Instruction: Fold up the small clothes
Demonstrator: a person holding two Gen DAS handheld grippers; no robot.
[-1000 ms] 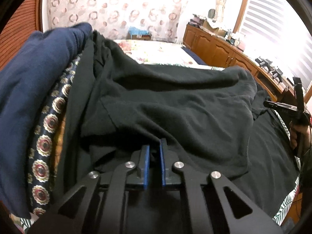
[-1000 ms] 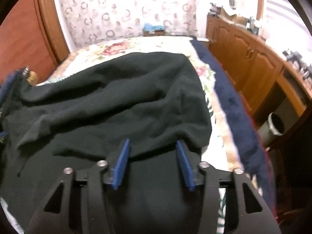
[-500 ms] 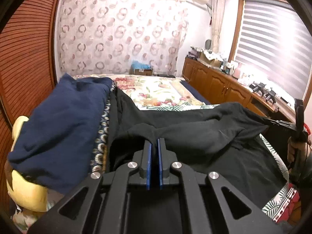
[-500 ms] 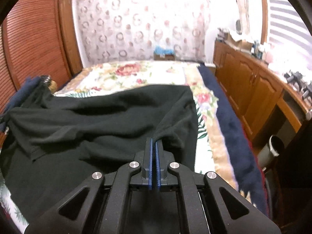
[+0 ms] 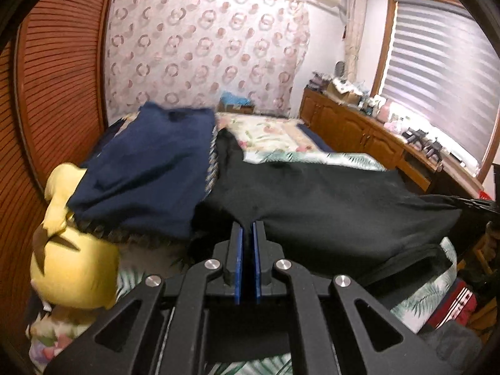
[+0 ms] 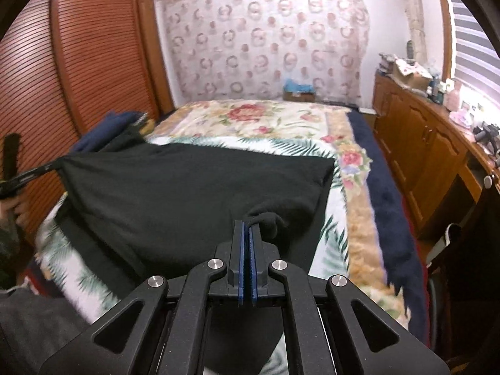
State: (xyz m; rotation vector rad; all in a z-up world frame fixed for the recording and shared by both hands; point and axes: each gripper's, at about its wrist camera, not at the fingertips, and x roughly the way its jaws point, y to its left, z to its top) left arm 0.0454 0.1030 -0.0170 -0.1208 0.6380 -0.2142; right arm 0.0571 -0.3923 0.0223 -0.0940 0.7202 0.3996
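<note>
The black garment [image 6: 193,193] is stretched across the near part of the bed [image 6: 262,118], held up at two edges and partly draped over the floral bedspread. The right gripper [image 6: 246,237] has its jaws closed tight on a bunched fold of the cloth at the near right edge. The left gripper [image 5: 247,237] is likewise closed, with a thin layer of the same cloth pinched between its pads [image 5: 239,250]. Just left of the garment lies a navy cloth [image 5: 150,165], touching it along a patterned border, with a yellow soft toy [image 5: 72,268] beside that.

Risks, as judged: both holds take only a small bite of fabric, so a sharp pull could slip it free. The slack middle may crease when laid down. Dragging leftward could catch the navy cloth.
</note>
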